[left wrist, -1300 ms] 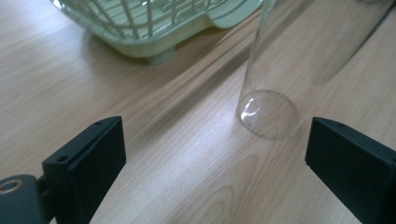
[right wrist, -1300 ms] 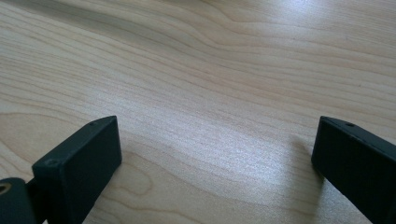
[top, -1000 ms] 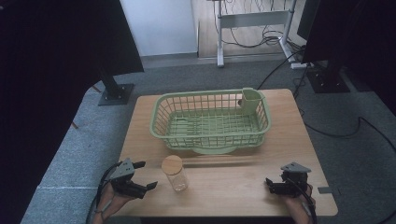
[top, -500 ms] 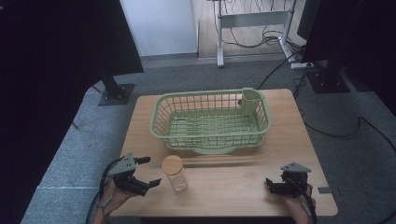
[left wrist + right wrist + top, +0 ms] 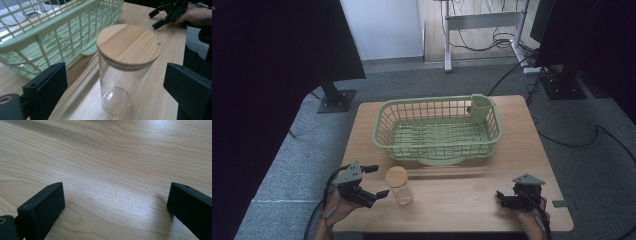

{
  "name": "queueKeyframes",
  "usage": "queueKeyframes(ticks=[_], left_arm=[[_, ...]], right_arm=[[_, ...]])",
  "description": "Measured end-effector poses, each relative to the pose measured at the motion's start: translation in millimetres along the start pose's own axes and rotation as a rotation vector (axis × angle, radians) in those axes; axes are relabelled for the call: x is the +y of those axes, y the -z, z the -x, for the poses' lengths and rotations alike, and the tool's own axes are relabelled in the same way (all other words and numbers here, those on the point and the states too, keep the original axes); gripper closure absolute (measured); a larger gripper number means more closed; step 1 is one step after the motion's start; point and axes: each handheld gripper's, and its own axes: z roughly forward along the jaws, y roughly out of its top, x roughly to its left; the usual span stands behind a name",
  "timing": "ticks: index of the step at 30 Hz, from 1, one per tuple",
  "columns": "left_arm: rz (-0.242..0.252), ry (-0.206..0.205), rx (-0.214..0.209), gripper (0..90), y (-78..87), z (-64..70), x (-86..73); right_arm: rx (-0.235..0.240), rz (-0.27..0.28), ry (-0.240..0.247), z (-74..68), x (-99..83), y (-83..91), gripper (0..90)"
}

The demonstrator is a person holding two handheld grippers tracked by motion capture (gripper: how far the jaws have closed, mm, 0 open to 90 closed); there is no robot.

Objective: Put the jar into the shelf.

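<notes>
A clear glass jar (image 5: 398,186) with a round wooden lid (image 5: 396,176) stands upright on the wooden table (image 5: 462,195), in front of a light green wire basket (image 5: 437,130). My left gripper (image 5: 379,181) is open just left of the jar, with its jaws pointing at it and not touching. In the left gripper view the jar (image 5: 120,82) stands just ahead of the wide gap of the left gripper (image 5: 117,86). My right gripper (image 5: 500,198) rests open near the table's front right. In its own view the right gripper (image 5: 116,205) has only bare table (image 5: 112,157) between its jaws.
The basket (image 5: 50,32) has a small cup compartment (image 5: 482,107) in its far right corner. Black stands and cables sit on the grey floor around the table. The right gripper (image 5: 167,12), held in a hand, is far off in the left gripper view.
My left gripper has moved right, closer to the jar. The jar, the basket and the right gripper have not moved.
</notes>
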Motion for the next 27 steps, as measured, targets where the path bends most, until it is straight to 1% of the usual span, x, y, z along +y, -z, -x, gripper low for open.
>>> queueKeyframes(ticks=[6, 11, 14, 16, 20, 27], left_arm=[[0.009, -0.014, -0.029, 6.5, -7.1, 0.7, 8.6], [0.002, -0.031, -0.046, 8.3, -15.5, 0.8, 14.7], [0.005, -0.037, -0.057, 9.6, -18.8, 0.6, 16.7], [0.006, -0.046, -0.075, 10.2, -22.8, -1.6, 18.4], [0.005, -0.053, -0.091, 11.1, -26.3, -3.8, 19.2], [-0.002, -0.062, -0.105, 12.6, -34.5, -6.1, 20.1]], right_arm=[[0.000, 0.000, 0.000, 0.0, 0.0, 0.0, 1.0], [0.000, 0.000, 0.000, 0.1, 0.0, 0.0, 1.1], [0.001, 0.000, 0.000, 0.1, 0.0, 0.0, 1.0], [0.001, 0.000, 0.000, 0.1, 0.0, 0.0, 1.0], [0.001, 0.000, 0.000, 0.1, 0.0, 0.0, 1.1], [0.001, 0.000, 0.000, 0.1, 0.0, 0.0, 1.1]])
